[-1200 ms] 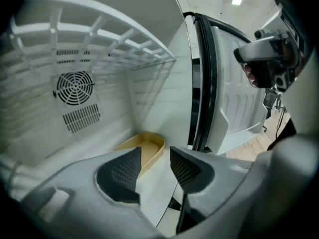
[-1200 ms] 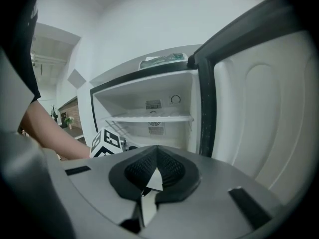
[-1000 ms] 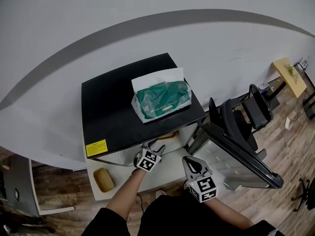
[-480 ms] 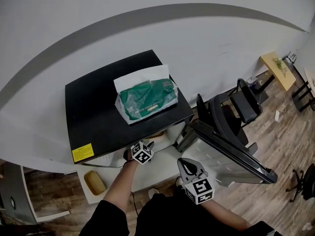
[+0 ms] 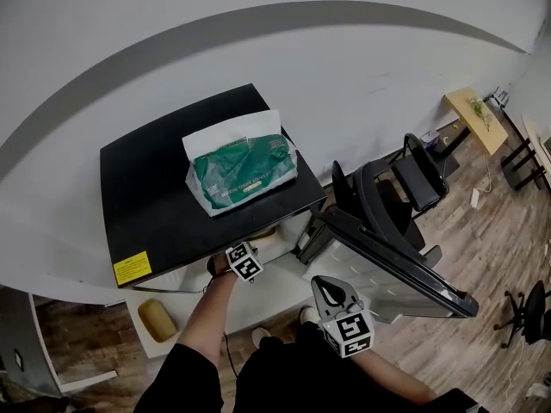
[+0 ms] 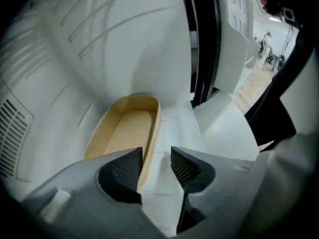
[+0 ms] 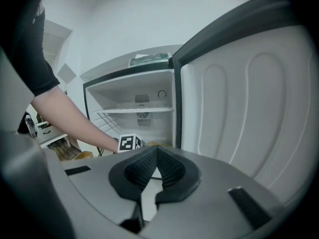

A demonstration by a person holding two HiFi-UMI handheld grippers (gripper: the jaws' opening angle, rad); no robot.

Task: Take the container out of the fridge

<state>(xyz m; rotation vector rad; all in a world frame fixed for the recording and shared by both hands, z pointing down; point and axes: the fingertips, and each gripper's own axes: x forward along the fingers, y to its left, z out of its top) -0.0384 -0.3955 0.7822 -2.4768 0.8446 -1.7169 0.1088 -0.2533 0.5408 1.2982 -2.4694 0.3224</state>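
The fridge (image 5: 155,196) is a small black-topped unit standing against a white wall, with its door (image 5: 387,261) swung wide open to the right. A green tissue pack (image 5: 243,173) lies on its top. The container (image 6: 122,131), a shallow tan oblong tub, is inside on the white floor of the fridge, close to the front opening. From the head view only a sliver of it (image 5: 263,232) shows under the black top. The left tongs (image 6: 154,163) reach into the compartment with the jaws spread. The tub's right-hand wall runs into the gap between them, close to the left pad, and is not pinched. The right tongs (image 7: 156,153) are held outside, in front of the open fridge, with their pads pressed together on nothing. The right gripper view looks in at a wire shelf (image 7: 137,110) and at the person's bare forearm (image 7: 70,118), which stretches towards the compartment. Low at the left of the head view, a tan oblong object (image 5: 157,318) lies on a white surface beside the fridge. A black chair (image 5: 405,188) stands to the right on the wooden floor.
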